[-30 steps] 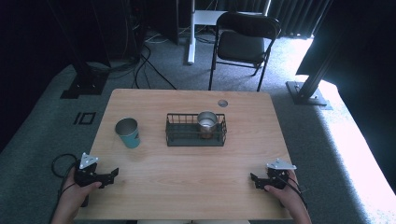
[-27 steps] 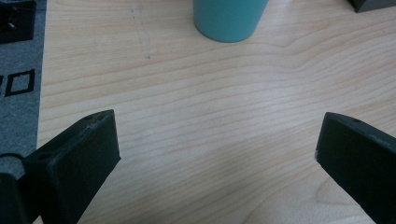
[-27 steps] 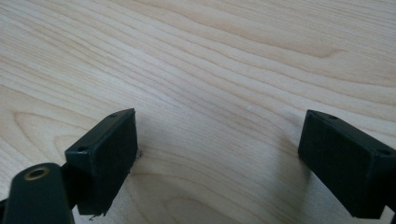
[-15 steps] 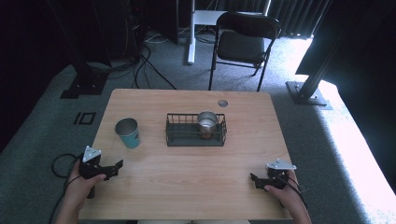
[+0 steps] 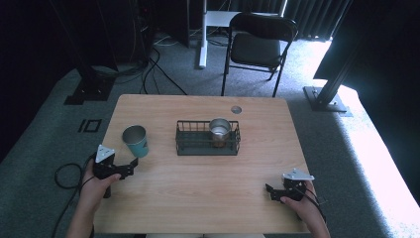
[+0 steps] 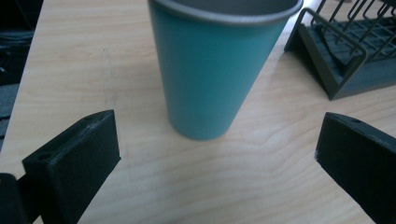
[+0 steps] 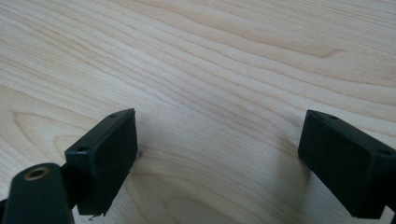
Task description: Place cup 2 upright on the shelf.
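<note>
1. Teal-sided metal cup (image 5: 135, 140) stands upright near the tabletop's left edge, just ahead of the left gripper (image 5: 130, 166). In the left gripper view the cup (image 6: 219, 65) sits between and beyond the two black jaws, which are spread wide and do not touch it; its rim is cut off at the top of that view.
2. Dark wire basket (image 5: 184, 143) sits at the middle of the tabletop (image 5: 198, 183). A steel cup (image 5: 220, 130) stands inside its right half; whether the cup holds anything is hard to make out. In the left gripper view one corner of the basket (image 6: 336, 70) shows, cut off at the right.
3. The right gripper (image 5: 270, 191) rests near the tabletop's near right corner, held by the person's right hand (image 5: 299, 201). In the right gripper view its jaws stand wide apart over bare wood, holding nothing.
4. A small round grommet (image 5: 236, 109) lies near the tabletop's far edge.
5. A black folding chair (image 5: 260, 42) stands on the carpet beyond the table.
</note>
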The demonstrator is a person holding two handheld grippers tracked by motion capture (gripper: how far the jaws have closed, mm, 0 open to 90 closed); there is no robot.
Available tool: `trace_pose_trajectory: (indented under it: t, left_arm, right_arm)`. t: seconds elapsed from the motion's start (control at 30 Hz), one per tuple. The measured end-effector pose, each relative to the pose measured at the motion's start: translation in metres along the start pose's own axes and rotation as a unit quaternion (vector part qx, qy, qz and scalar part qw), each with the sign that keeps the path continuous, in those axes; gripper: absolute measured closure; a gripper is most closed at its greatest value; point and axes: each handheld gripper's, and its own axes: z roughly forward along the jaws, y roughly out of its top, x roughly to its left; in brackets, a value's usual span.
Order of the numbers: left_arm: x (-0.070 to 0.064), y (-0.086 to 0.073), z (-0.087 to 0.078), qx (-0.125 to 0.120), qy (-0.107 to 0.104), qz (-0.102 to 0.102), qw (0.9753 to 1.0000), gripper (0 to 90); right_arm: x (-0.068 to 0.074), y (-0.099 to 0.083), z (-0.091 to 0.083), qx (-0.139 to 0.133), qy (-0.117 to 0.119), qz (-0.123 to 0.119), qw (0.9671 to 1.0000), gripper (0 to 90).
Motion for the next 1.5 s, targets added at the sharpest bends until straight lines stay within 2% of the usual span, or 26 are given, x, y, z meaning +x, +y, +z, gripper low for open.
trace_pose_trajectory:
  t: [0.23,0.37,0.53,0.67,0.8,1.2,1.5]
  left_arm:
    - [-0.001,0.010,0.009,-0.013,0.005,0.000,0.9999,0.4]
    - [0.000,0.015,0.016,-0.024,0.010,-0.007,0.9996,0.4]
    - [0.002,0.019,0.023,-0.031,0.025,-0.005,0.9992,0.4]
    - [0.003,0.024,0.029,-0.044,0.026,-0.003,0.9987,0.4]
    - [0.002,0.025,0.033,-0.044,0.025,0.002,0.9987,0.4]
    - [0.000,0.032,0.051,-0.058,0.030,-0.008,0.9978,0.5]
    - [-0.001,0.037,0.060,-0.061,0.037,0.001,0.9975,0.5]
  right_arm:
    - [0.000,0.000,0.000,0.000,0.000,0.000,1.0000,11.4]
    - [0.000,0.000,0.000,0.000,0.000,0.000,1.0000,11.4]
    - [0.000,0.000,0.000,0.000,0.000,0.000,1.0000,11.4]
    - [0.000,0.000,0.000,0.000,0.000,0.000,1.0000,11.5]
    - [0.000,0.000,0.000,0.000,0.000,0.000,1.0000,11.4]
    - [0.000,0.000,0.000,0.000,0.000,0.000,1.0000,11.4]
    - [0.000,0.000,0.000,0.000,0.000,0.000,1.0000,11.5]
